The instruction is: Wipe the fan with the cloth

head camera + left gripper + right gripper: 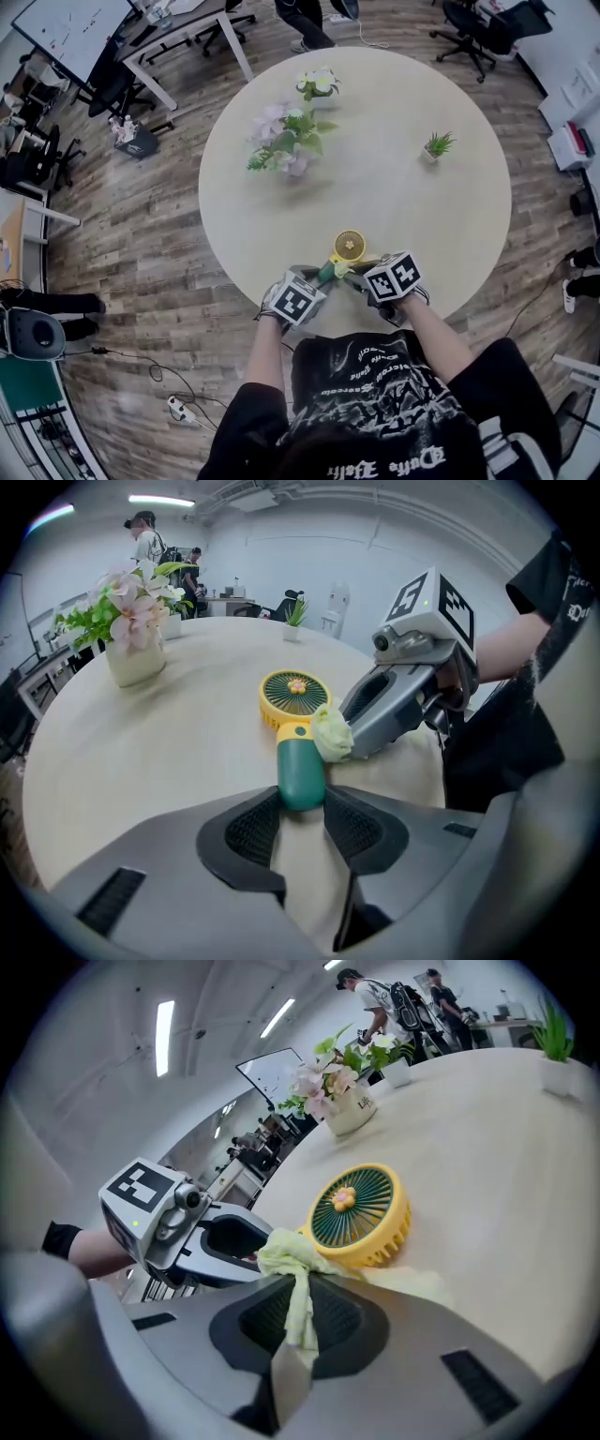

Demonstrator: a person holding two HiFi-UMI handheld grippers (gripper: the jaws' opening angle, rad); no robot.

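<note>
Item: fan (349, 247) – small hand fan with a yellow round head, dark green grille and green handle.
Place of fan: lower centre of the head view, at the near edge of the round table (450, 187), with its head lying toward the table's middle and its handle toward the person.
Left gripper (302, 808): jaws at a middling width, closed on the lower end of the green handle, with a pad pressing on each side.
Right gripper (298, 1312): jaws narrow, pinched on the cloth (292, 1265); a strip of it hangs down between the pads.
Place of cloth: a pale yellow-green wad at the right gripper's tip. In the left gripper view it sits against the fan's yellow neck, just right of the handle top. In the right gripper view it is at the lower left of the fan's rim.
Done so far: fan steadied, cloth gripped and brought up to the fan – contact looks made at the neck.
Left to do, by judgement: the grille face, the rim and the handle show no sign of wiping either way, so most of the wipe probably lies ahead.
Also on table: flower vase (291, 141) at upper centre and a small potted plant (436, 145) at upper right – both well apart from the fan.
</note>
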